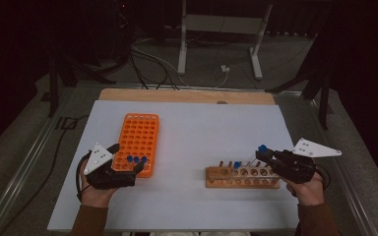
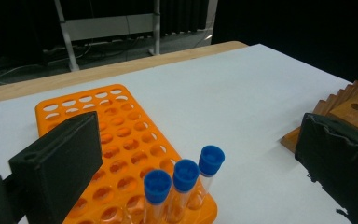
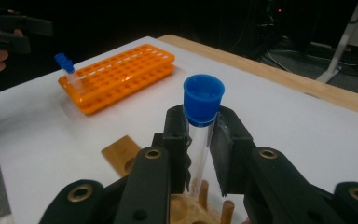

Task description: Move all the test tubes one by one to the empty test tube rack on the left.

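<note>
The right gripper clamps a clear tube with a blue cap between its jaws — held just above the wooden rack at the right of the table, over that rack's right end. The left gripper sits at the near left with its jaws wide apart, empty, astride the near end of the orange rack. Three blue-capped tubes stand in that rack's near row — between the open jaws.

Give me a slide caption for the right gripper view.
Right gripper clamps a clear blue-capped tube above the wooden rack, orange rack beyond.
</note>
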`<state>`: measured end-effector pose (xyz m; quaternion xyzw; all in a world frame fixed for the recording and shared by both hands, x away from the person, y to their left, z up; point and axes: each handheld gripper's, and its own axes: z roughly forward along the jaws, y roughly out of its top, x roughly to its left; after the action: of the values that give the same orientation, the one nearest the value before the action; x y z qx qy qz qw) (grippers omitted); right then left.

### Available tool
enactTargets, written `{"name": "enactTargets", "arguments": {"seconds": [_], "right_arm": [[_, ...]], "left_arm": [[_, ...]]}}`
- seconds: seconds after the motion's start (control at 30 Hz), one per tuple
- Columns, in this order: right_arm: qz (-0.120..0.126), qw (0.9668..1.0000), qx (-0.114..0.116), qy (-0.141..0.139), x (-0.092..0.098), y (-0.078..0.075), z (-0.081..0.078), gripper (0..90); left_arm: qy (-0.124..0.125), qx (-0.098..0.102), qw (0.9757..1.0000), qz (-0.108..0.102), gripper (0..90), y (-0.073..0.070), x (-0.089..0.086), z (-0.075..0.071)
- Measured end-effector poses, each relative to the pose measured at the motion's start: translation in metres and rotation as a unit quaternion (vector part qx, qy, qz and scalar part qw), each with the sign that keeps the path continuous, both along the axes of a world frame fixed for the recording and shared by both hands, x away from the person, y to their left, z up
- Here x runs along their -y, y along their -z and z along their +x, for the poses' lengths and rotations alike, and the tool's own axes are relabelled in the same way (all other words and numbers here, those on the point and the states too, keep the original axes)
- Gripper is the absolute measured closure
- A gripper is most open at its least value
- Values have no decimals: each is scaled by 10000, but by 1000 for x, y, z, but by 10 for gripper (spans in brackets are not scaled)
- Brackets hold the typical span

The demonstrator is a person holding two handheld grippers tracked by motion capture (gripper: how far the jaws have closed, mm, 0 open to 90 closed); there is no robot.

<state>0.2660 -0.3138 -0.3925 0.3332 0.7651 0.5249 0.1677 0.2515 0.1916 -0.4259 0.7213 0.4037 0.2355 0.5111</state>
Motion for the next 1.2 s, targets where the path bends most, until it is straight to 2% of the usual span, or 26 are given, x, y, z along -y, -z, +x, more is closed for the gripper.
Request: {"name": "enactTargets", "arguments": {"seconds": [0.57,0.83,1.2], "right_arm": [[73,9998,-35,207,-9,-3,14,768],[19,9994,-150,300,-12,-2,18,767],[21,9994,-190,291,-20,-2,21,767]], "left_arm": [[72,1,10000,23,17,-4,10,6],[110,-10,9999,64,17,-6,16,10],[201,3,9998,64,18,-7,28,12]]}}
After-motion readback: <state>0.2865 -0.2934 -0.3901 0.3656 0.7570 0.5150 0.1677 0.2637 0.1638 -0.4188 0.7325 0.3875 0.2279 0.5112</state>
